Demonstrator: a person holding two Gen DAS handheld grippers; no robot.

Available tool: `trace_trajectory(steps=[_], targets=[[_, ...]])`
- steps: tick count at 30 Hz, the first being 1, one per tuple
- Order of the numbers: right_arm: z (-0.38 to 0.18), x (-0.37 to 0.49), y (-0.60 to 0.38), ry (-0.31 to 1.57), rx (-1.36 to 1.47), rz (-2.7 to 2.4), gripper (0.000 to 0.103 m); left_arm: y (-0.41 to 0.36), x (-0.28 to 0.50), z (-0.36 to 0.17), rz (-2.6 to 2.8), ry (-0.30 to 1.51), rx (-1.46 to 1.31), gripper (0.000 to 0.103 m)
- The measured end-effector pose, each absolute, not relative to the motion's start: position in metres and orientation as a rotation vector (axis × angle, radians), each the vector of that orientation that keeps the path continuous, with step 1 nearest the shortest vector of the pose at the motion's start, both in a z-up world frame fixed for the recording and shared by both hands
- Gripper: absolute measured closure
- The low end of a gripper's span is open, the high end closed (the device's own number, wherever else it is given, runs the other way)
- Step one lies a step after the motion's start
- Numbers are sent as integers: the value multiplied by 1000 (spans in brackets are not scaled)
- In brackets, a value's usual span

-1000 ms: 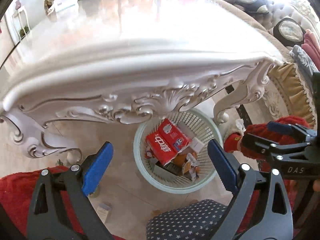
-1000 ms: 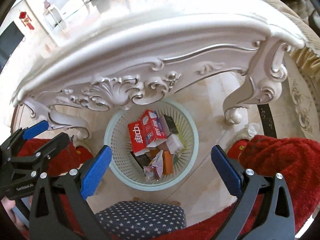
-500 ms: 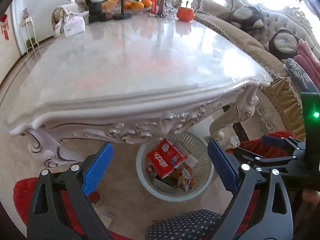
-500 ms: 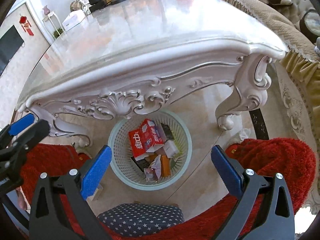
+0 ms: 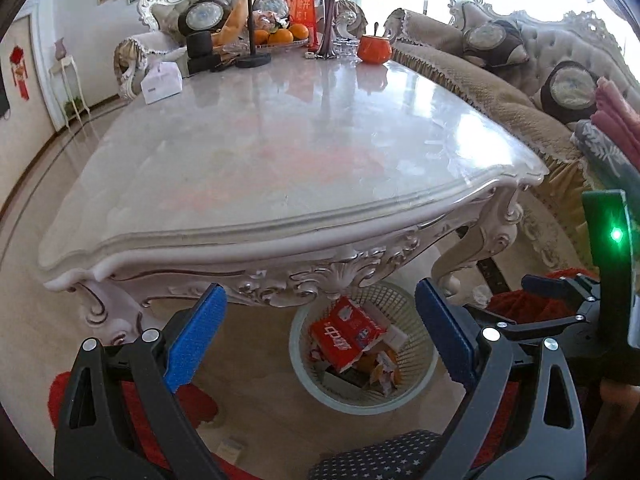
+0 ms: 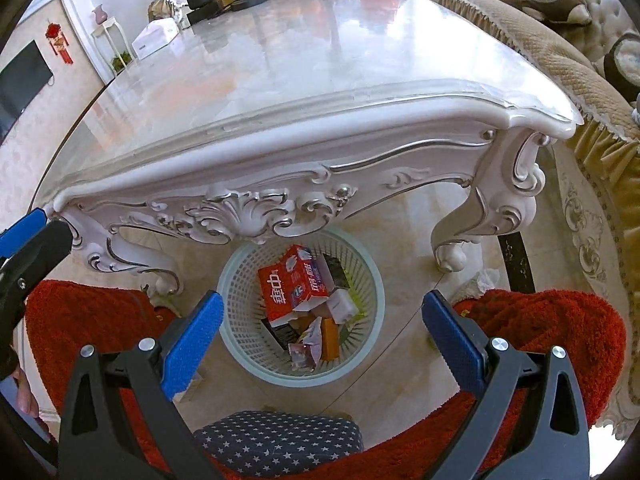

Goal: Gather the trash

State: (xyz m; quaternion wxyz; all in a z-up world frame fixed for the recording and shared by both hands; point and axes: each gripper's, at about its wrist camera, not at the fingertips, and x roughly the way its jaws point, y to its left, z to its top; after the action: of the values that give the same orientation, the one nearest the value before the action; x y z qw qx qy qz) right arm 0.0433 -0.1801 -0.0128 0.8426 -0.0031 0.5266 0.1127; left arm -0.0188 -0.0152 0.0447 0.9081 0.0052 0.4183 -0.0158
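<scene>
Trash in the basket, both claws empty

The waste basket (image 6: pixel 376 280) sits lower centre under the table (image 6: pixel 320 80), holding a red carton (image 6: pixel 286 284) and wrappers. My left gripper (image 5: pixel 316 338) and right gripper (image 6: pixel 318 334) gape wide, carrying nothing. Tabletop looks clear of litter; a pale scrap (image 6: pixel 482 280) right of the table leg may remain.

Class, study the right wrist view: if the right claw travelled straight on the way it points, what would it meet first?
Probably the trash basket on the floor, and first the red carton lying on top of its contents. The open right claw frames them with nothing between, though fisheye depth is uncertain.
</scene>
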Motion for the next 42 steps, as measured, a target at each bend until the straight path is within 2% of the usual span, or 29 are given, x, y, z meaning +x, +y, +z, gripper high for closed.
trace_trajectory(steps=[42], targets=[[-9, 38, -180, 1097, -49, 232, 8, -26, -15, 30, -58, 924, 30, 10]])
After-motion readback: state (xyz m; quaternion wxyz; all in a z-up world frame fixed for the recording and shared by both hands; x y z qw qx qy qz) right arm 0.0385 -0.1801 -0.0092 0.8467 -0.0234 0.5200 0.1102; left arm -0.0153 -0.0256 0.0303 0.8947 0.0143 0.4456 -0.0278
